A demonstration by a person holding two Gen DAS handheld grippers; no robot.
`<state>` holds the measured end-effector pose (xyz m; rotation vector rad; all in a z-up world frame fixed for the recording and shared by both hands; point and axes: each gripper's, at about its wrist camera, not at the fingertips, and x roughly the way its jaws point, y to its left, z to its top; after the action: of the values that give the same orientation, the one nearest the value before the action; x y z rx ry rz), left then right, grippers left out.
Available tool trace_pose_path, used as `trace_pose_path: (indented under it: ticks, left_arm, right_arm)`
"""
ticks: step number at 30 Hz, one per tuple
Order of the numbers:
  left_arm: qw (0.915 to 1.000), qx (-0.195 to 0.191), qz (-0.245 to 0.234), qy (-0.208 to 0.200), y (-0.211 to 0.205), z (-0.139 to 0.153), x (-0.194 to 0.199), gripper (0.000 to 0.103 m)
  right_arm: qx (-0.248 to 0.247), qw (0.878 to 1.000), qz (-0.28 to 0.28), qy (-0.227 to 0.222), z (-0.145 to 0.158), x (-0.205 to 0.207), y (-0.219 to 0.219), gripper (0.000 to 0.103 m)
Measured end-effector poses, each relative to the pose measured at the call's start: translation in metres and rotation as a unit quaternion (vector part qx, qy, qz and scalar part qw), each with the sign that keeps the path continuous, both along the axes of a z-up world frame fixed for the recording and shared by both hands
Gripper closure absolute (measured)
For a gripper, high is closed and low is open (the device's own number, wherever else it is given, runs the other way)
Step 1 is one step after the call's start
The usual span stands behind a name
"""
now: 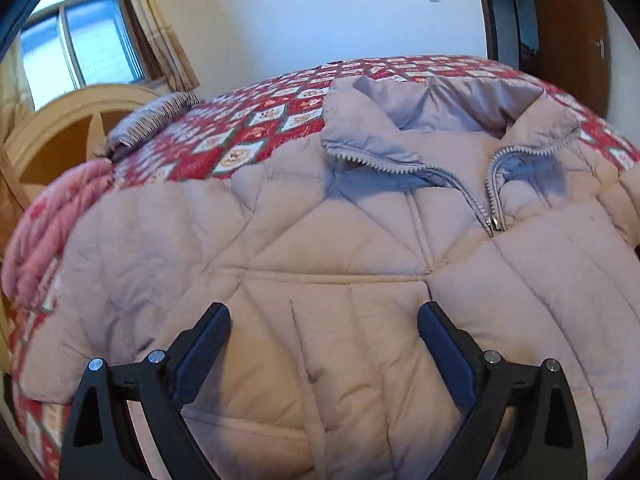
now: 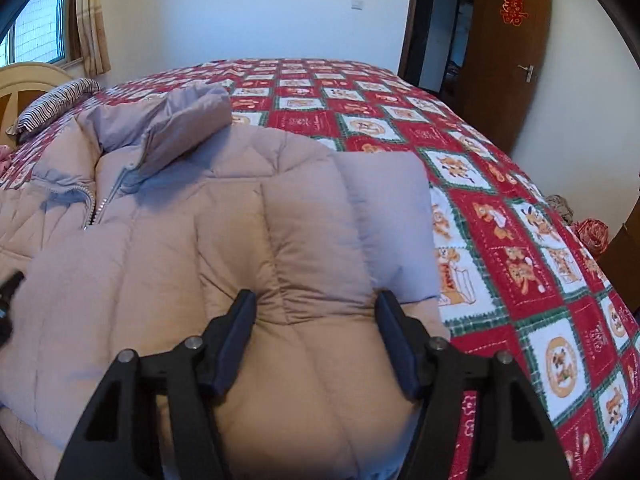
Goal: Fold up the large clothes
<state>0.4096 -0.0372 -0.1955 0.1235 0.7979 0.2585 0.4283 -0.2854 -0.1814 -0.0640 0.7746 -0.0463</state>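
A large pale pink quilted puffer jacket (image 1: 320, 240) lies front-up on the bed, collar (image 1: 400, 120) open and zipper pull (image 1: 494, 222) partway up. My left gripper (image 1: 324, 320) hovers over its lower left front, jaws wide apart with only flat fabric below them. In the right wrist view the jacket (image 2: 160, 260) has its right side folded in over the front. My right gripper (image 2: 316, 308) has a puffy bunch of that fold between its pads, and creased fabric touches both fingers. A black tip at the left edge (image 2: 8, 300) looks like part of the left gripper.
The bed has a red, white and green patterned bedspread (image 2: 480, 200). A striped pillow (image 1: 156, 120) and a pink blanket (image 1: 48, 232) lie by the wooden headboard (image 1: 60, 132). A brown door (image 2: 504, 60) stands open at the far right, with bundles on the floor (image 2: 592, 236).
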Motion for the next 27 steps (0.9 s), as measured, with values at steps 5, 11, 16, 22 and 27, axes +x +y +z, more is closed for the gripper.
trace_pose_path:
  ticks: [5, 11, 16, 22, 27]
  left_arm:
    - [0.9999, -0.011, 0.002, 0.002, 0.003, 0.001, -0.001, 0.005]
    - [0.9997, -0.022, 0.002, 0.005, 0.005, -0.002, 0.001, 0.005]
    - [0.9990, -0.044, -0.001, 0.008, 0.010, -0.004, 0.002, 0.005]
    - [0.9994, -0.034, 0.003, 0.003, 0.010, 0.003, -0.003, 0.004]
    - [0.9979, -0.022, 0.002, -0.062, 0.055, 0.054, -0.061, 0.004]
  right_arm:
    - [-0.005, 1.000, 0.000, 0.007, 0.004, -0.001, 0.000, 0.035]
    - [0.047, 0.998, 0.036, -0.037, 0.053, -0.047, 0.035, 0.027]
    - [0.007, 0.996, 0.079, 0.028, 0.015, -0.036, 0.080, 0.035]
    - [-0.014, 0.996, 0.075, 0.035, -0.013, -0.028, 0.088, 0.031]
    - [0.014, 0.997, 0.076, 0.022, 0.000, -0.040, 0.078, 0.026]
